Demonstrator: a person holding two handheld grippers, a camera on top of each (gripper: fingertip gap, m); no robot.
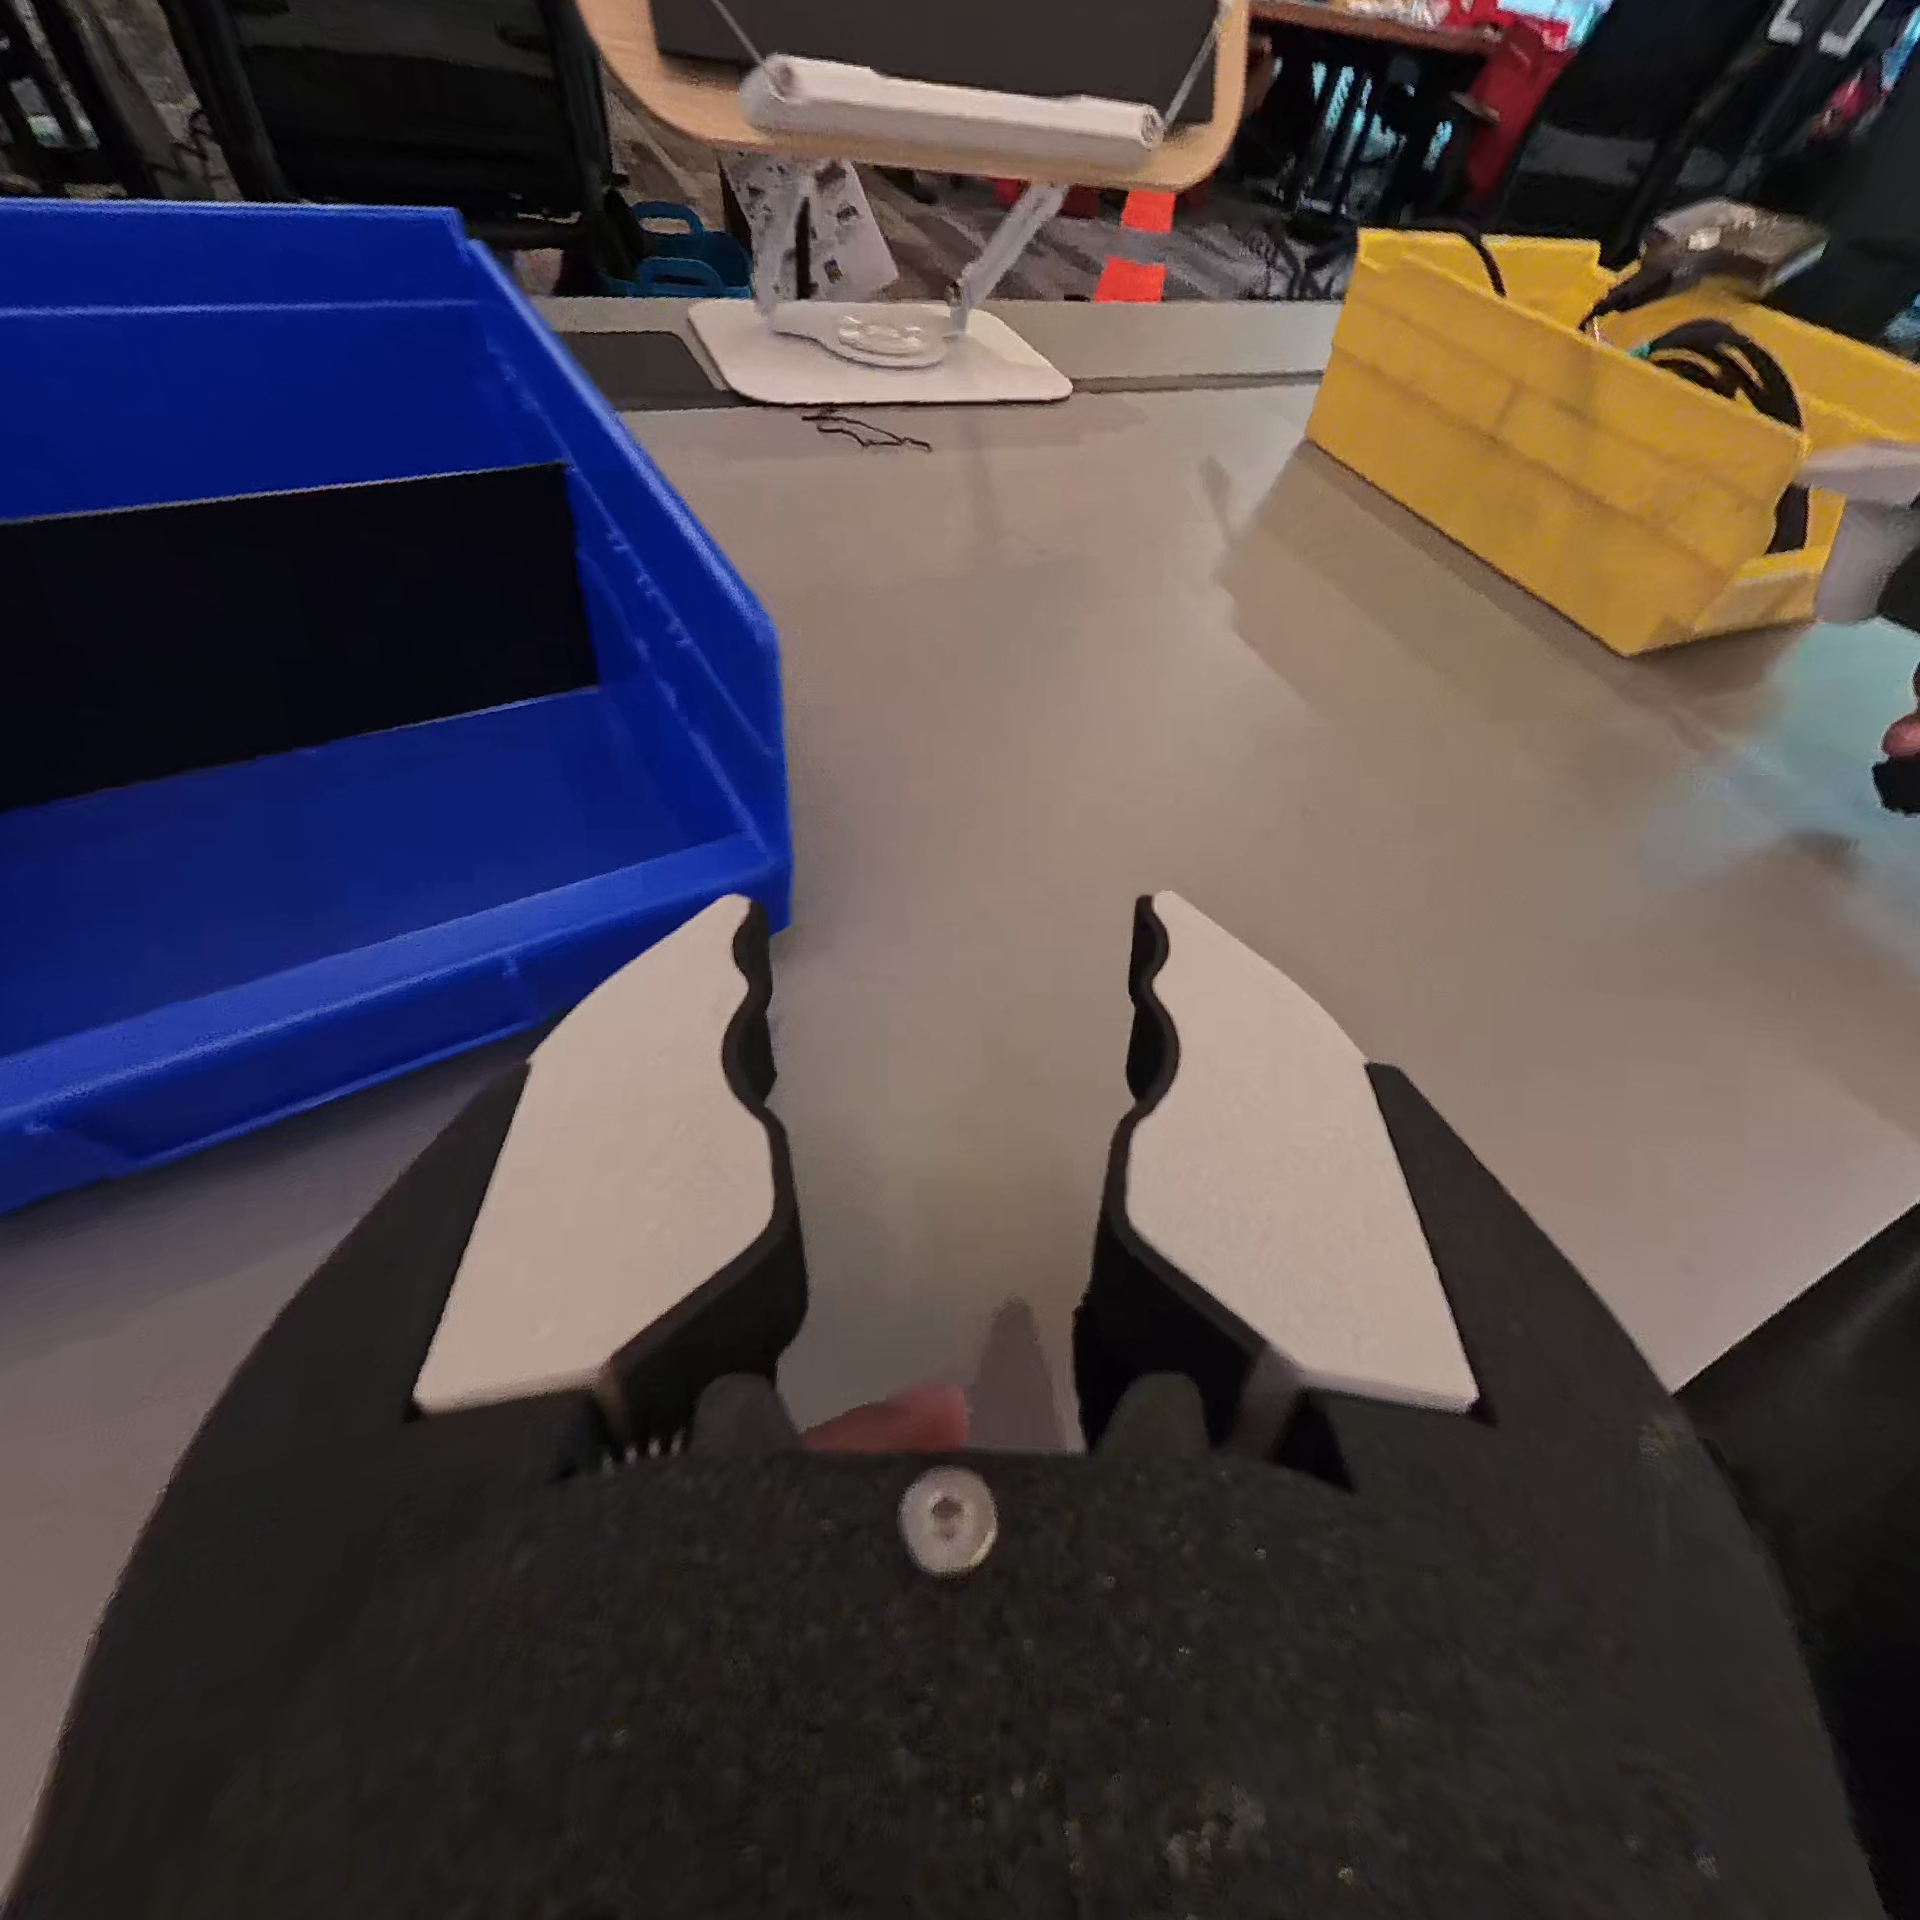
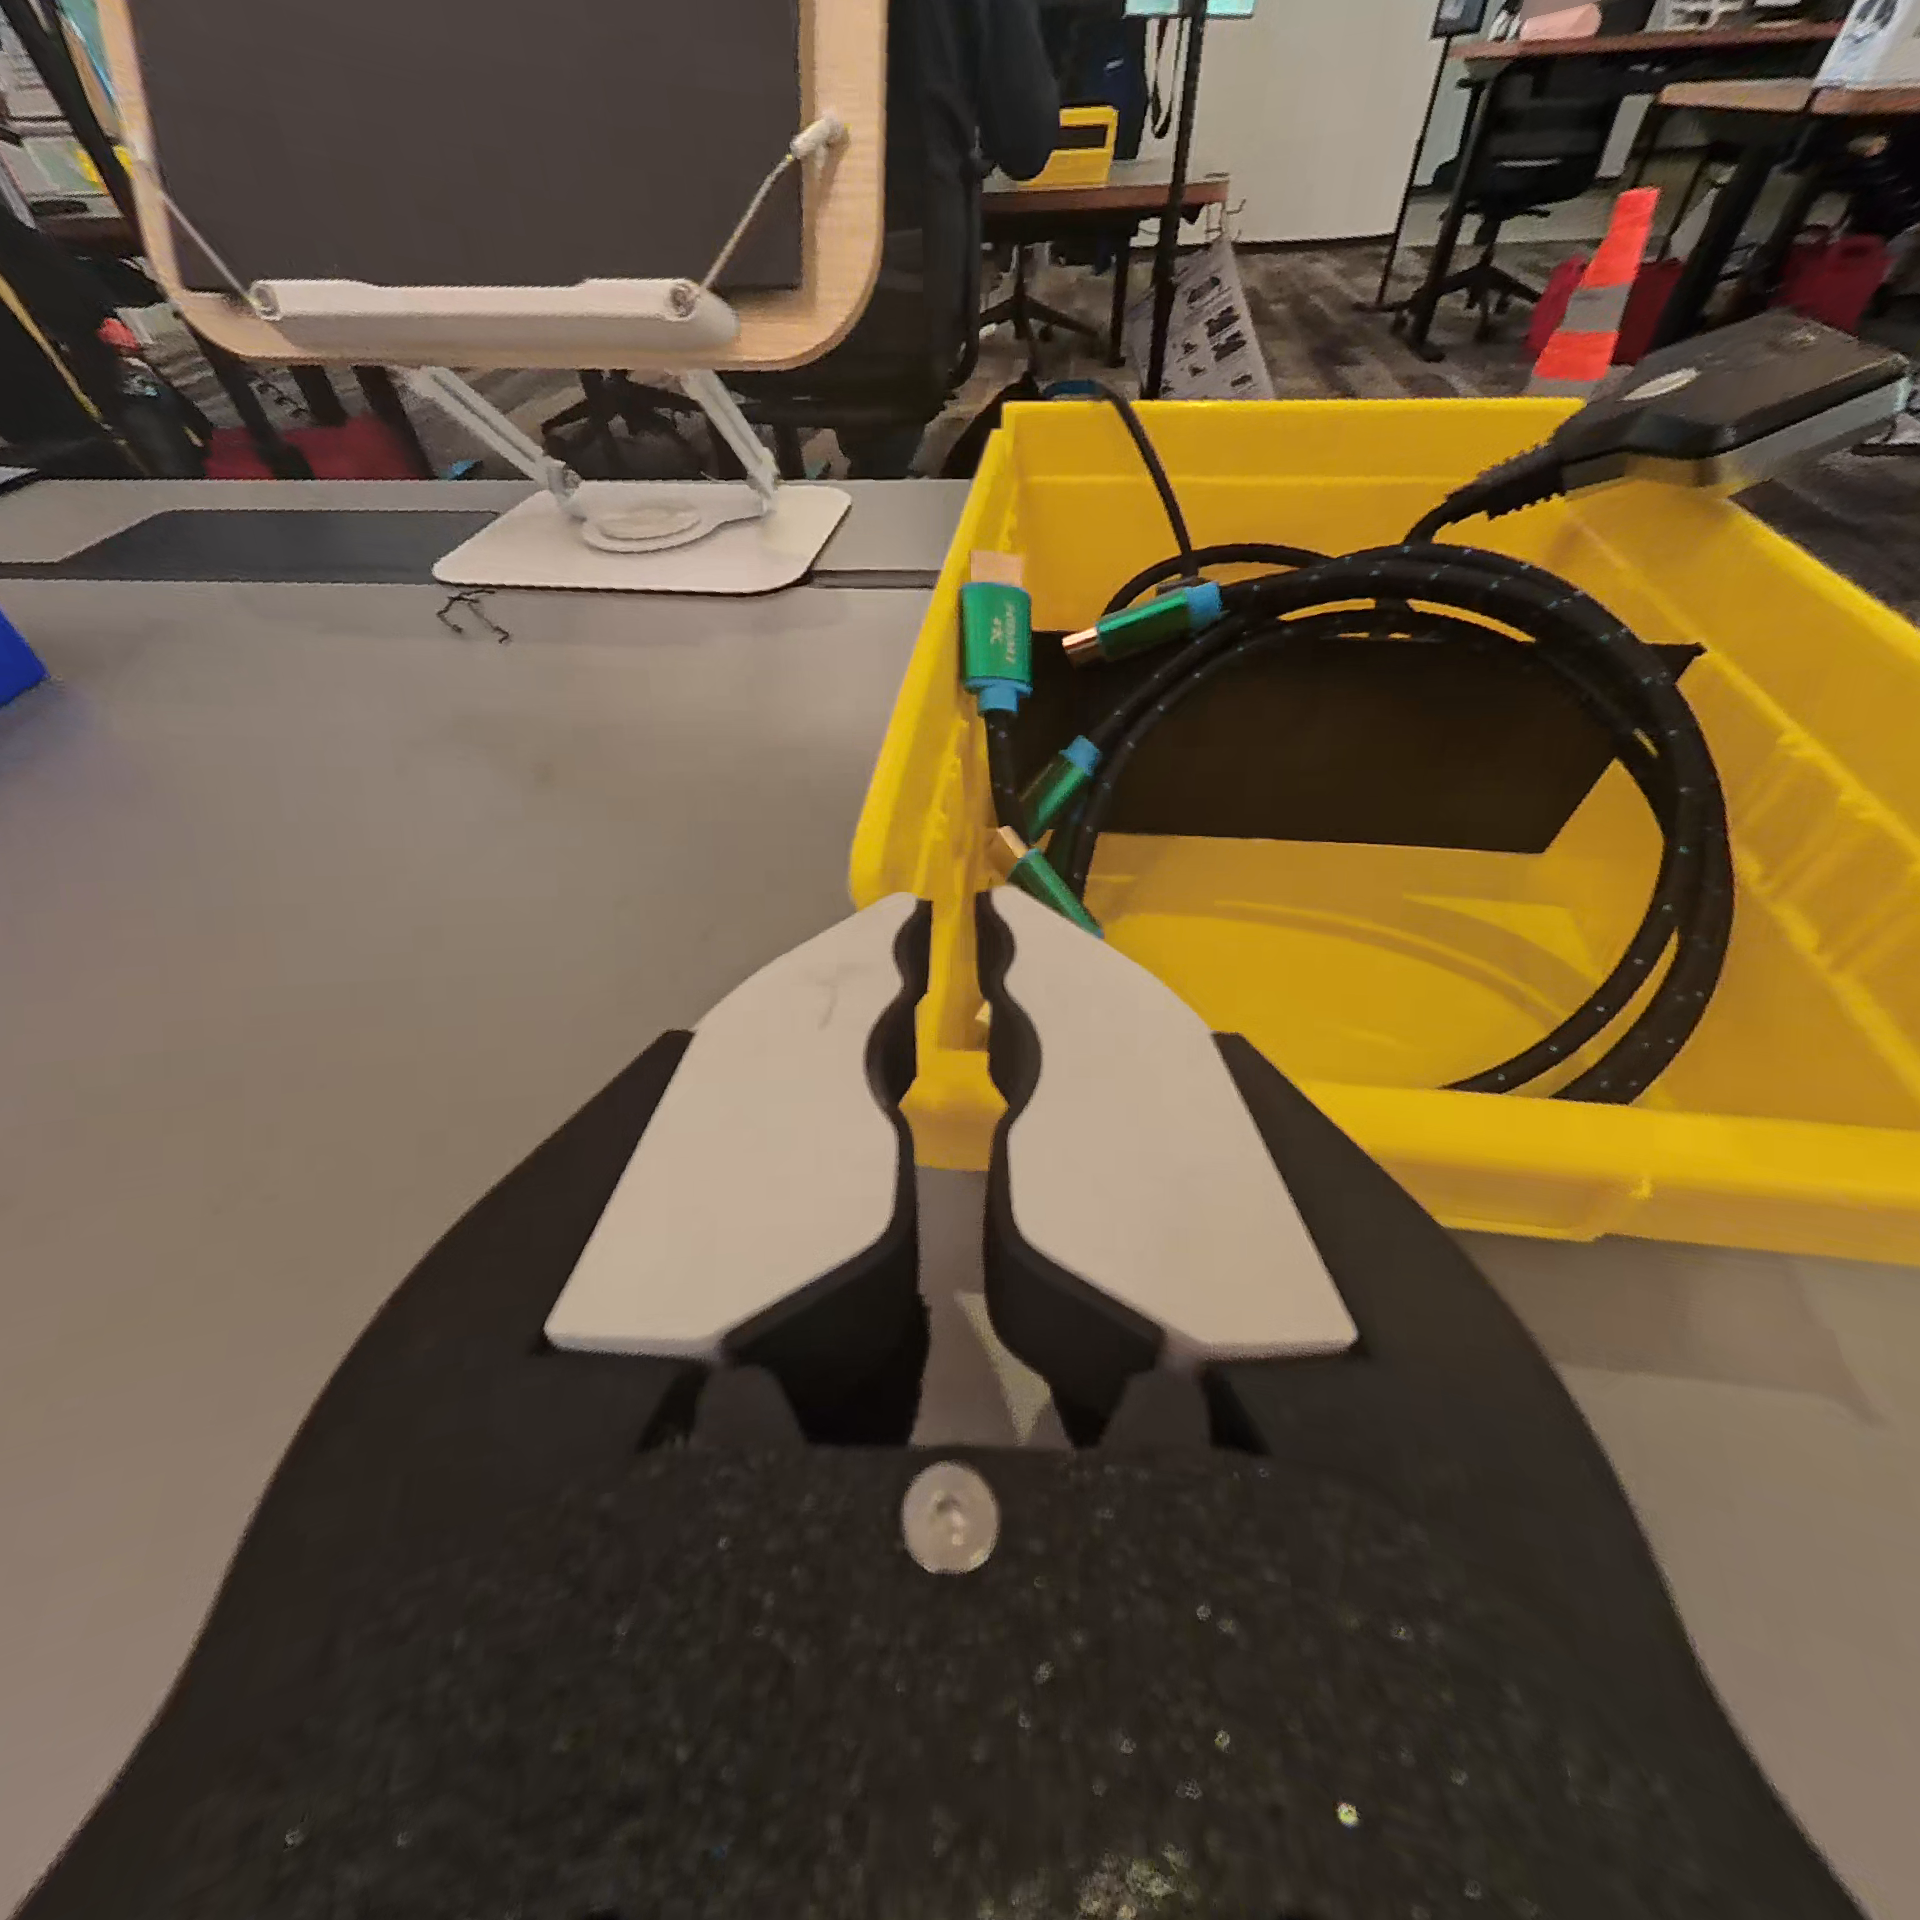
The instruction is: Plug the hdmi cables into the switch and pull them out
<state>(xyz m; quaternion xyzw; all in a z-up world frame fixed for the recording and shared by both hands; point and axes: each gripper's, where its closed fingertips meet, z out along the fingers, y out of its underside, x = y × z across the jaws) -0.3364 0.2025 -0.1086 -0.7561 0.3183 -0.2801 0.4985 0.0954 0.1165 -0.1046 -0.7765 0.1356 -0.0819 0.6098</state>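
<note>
- Fingers [image 1: 644, 1143] of the left gripper [image 1: 951, 914] are spread wide apart, with nothing held between them; only the bare grey table [image 1: 1039, 675] is seen in the gap.
- Fingers [image 2: 769, 1122] of the right gripper [image 2: 951, 914] are brought nearly together, with a narrow slit left between the pads; nothing is pinched.
- HDMI cables [image 2: 1621, 935], black braided with green and blue plug shells, are coiled inside the yellow bin [image 2: 1351, 1174].
- One plug [image 2: 995, 649] is propped upright against the bin's near left wall, beyond and above the right fingertips.
- Two further plugs [image 2: 1055, 790] are found lower along the same wall, just beyond the right fingertips.
- A dark flat device with a silver edge, the switch [image 2: 1756, 416], is seen at the bin's far right rim, its lead running down into the bin.
- A blue bin [image 1: 364, 883] is located just left of the left fingers, the yellow bin well apart to their right.
</note>
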